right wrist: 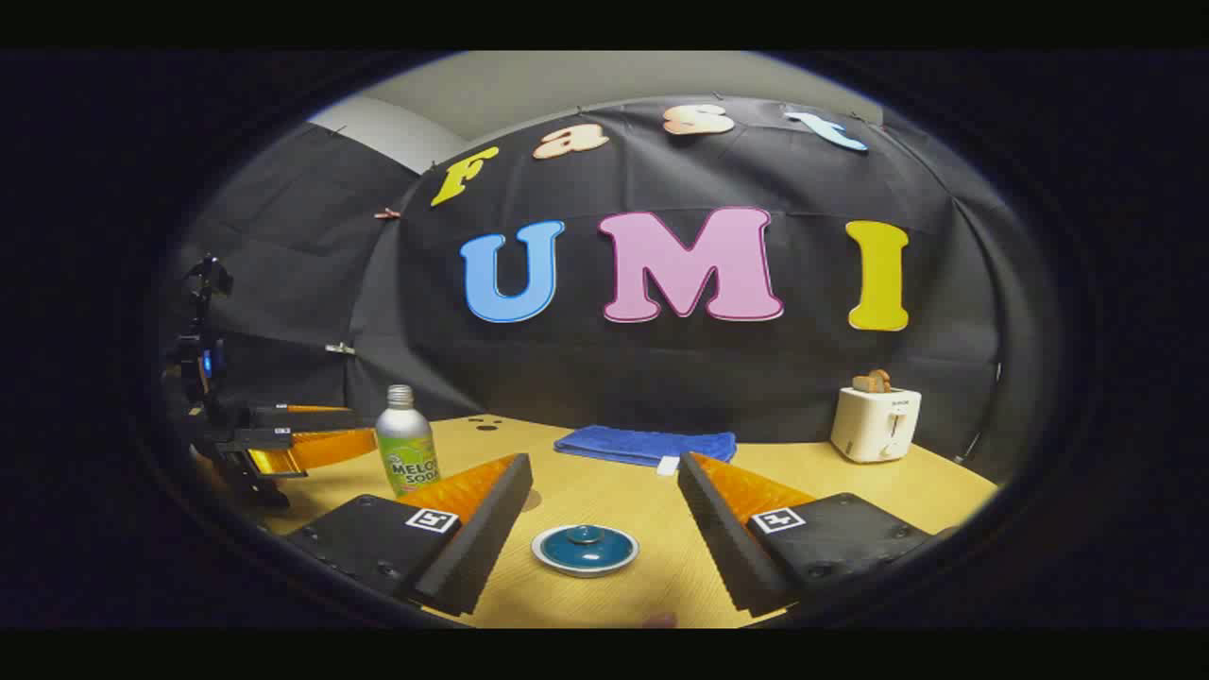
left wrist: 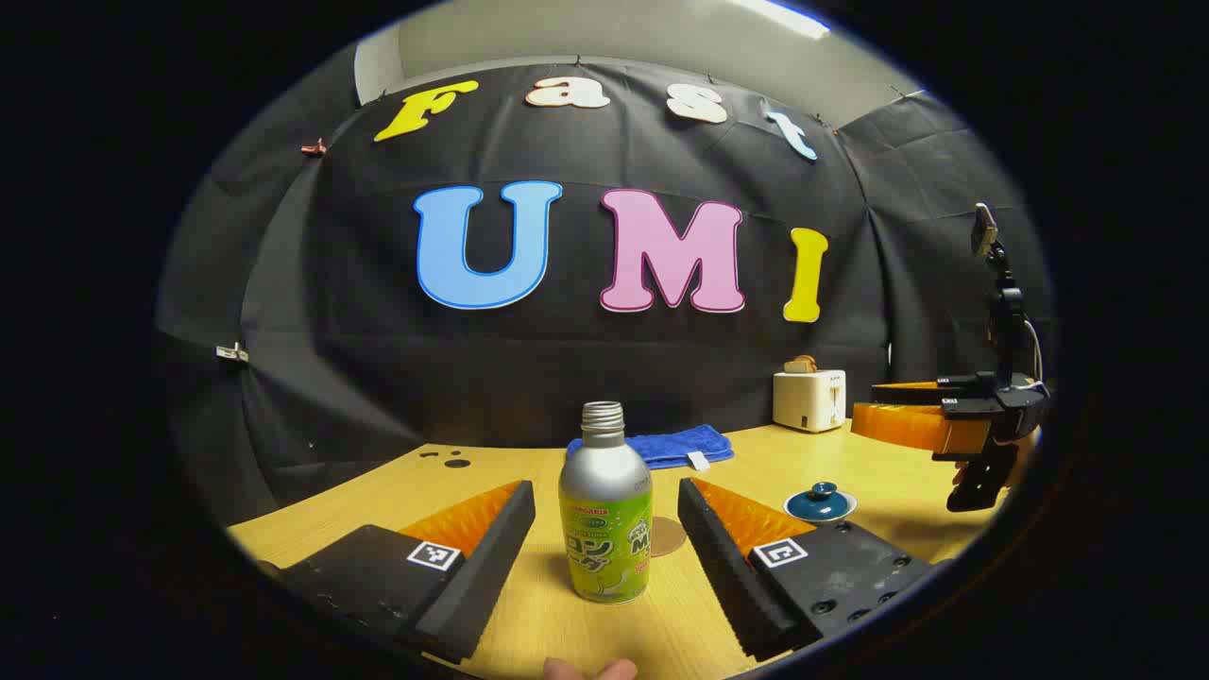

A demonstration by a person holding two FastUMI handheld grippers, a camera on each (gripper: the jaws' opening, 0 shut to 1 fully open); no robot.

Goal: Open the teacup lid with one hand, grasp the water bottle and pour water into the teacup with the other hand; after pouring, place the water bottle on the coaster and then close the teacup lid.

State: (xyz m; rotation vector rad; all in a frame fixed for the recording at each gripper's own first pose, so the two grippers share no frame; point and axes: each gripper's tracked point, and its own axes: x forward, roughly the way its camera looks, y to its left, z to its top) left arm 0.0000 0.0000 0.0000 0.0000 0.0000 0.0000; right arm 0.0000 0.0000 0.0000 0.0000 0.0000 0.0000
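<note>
My left gripper (left wrist: 604, 529) stands wide open, the water bottle (left wrist: 605, 515) upright on the table (left wrist: 529, 623) between its fingers, untouched. I judge the slick metal body stiff; I'd grip mid-label. My right gripper (right wrist: 604, 515) gapes over the teacup lid (right wrist: 585, 549); its small knob looks fragile, slippery. Behind the bottle lies the coaster (left wrist: 669, 535).

Ahead of me, wooden tabletop (right wrist: 604, 491). Folded blue towel (right wrist: 645, 444) lies flat at its far edge. White toaster (right wrist: 876, 423) stands further right, bread slice (right wrist: 872, 381) sticking out the top.
</note>
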